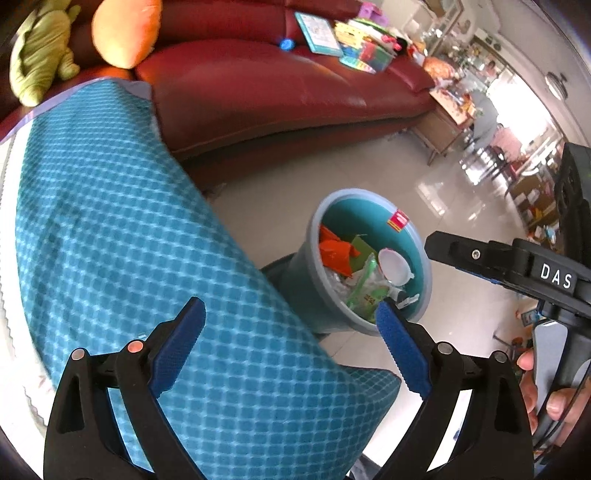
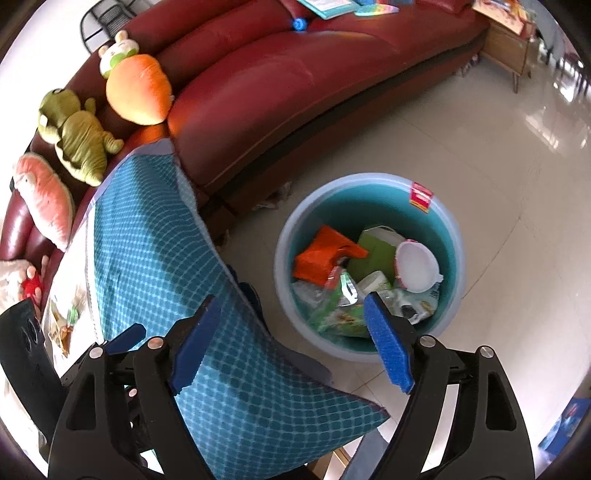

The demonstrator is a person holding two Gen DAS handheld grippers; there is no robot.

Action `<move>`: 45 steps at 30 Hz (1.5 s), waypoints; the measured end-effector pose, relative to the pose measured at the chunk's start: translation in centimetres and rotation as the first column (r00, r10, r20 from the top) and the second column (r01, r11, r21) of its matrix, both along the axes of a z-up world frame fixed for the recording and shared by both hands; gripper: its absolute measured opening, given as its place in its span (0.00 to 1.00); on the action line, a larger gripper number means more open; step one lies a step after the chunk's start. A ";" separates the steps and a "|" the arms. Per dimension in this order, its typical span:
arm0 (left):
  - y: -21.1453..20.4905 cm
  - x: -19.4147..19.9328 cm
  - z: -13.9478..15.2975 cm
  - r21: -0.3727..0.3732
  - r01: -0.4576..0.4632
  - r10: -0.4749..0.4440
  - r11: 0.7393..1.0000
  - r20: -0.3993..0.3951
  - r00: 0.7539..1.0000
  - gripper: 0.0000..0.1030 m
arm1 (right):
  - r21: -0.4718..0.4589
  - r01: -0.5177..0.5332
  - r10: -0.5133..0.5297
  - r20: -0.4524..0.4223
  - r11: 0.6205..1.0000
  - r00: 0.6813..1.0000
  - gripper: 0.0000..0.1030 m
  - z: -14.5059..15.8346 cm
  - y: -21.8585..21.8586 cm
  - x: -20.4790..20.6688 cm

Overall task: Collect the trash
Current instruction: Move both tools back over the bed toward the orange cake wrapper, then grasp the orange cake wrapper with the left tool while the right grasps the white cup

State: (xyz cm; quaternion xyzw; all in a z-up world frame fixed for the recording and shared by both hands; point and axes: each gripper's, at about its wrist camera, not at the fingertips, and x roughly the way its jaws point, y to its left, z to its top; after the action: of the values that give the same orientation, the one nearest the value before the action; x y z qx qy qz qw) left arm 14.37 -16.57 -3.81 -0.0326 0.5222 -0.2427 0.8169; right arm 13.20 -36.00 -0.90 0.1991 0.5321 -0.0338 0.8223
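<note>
A round bin with a grey rim (image 2: pixel 369 179) and teal inside stands on the tiled floor beside the sofa. It holds an orange wrapper (image 2: pixel 317 258), a green carton, a white round lid (image 2: pixel 417 266) and a green packet (image 2: pixel 340 310). My right gripper (image 2: pixel 293 301) hangs open above the bin's near-left edge, with nothing between its blue pads. In the left wrist view the same bin's rim (image 1: pixel 351 192) shows, and my left gripper (image 1: pixel 290 308) is open and empty above the blue chequered cloth (image 1: pixel 129 221). The other tool's black body (image 1: pixel 517 262) reaches in from the right, held by a hand (image 1: pixel 535 387).
A red leather sofa (image 2: pixel 277 92) curves behind the bin, with a green frog plush (image 2: pixel 77 136), an orange carrot plush (image 2: pixel 140 92) and books (image 1: pixel 321 33) on it. The cloth-covered surface (image 2: pixel 147 229) fills the left. A wooden side table (image 2: pixel 506 48) stands far right.
</note>
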 end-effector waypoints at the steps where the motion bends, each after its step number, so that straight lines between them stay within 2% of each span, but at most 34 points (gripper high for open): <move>1: 0.7 -0.1 0.1 -0.004 -0.009 0.009 1.000 0.001 1.000 0.91 | -0.003 -0.010 0.010 0.002 1.000 1.000 0.74 0.1 0.7 0.0; 9: 7.0 -1.3 1.2 -0.023 -0.098 0.099 0.995 0.019 0.995 0.92 | -0.013 -0.098 0.098 0.001 0.995 0.995 0.74 0.7 6.5 0.1; 16: 13.6 -1.9 1.6 -0.021 -0.201 0.202 0.979 0.026 0.979 0.92 | -0.026 -0.243 0.244 0.034 0.970 0.969 0.74 1.3 13.6 1.2; 22: 21.3 -2.3 1.8 -0.010 -0.323 0.323 0.946 0.037 0.946 0.93 | -0.030 -0.360 0.360 0.008 0.932 0.933 0.74 1.2 20.5 2.8; 27: 28.5 -2.7 2.2 0.013 -0.430 0.428 0.903 0.058 0.902 0.93 | -0.053 -0.465 0.465 -0.014 0.884 0.885 0.74 1.2 26.7 3.9; 30: 32.7 -3.2 2.1 0.030 -0.490 0.487 0.871 0.065 0.871 0.93 | -0.087 -0.537 0.537 -0.034 0.839 0.843 0.74 1.1 30.9 4.7; 34: 37.9 -3.9 1.5 0.051 -0.568 0.565 0.822 0.054 0.823 0.93 | -0.141 -0.642 0.641 -0.055 0.754 0.765 0.74 1.1 36.1 5.9; 40: 44.2 -4.7 0.4 0.068 -0.660 0.659 0.748 0.043 0.751 0.93 | -0.174 -0.778 0.774 -0.109 0.604 0.624 0.74 -0.2 43.9 8.1; 42: 45.2 -4.5 -0.1 0.073 -0.678 0.677 0.732 0.037 0.735 0.93 | -0.163 -0.823 0.814 -0.133 0.544 0.565 0.74 -1.0 46.6 8.8; 45: 46.7 -4.3 -0.7 0.082 -0.698 0.698 0.712 0.029 0.716 0.93 | -0.168 -0.865 0.852 -0.163 0.472 0.497 0.74 -2.1 49.4 9.4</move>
State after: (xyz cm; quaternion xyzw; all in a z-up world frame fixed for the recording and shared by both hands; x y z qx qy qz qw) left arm 10.03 30.12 -4.56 -0.1921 0.4830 0.1063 0.8477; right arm 22.64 13.45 -2.96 -0.1909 0.5752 0.3163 0.7298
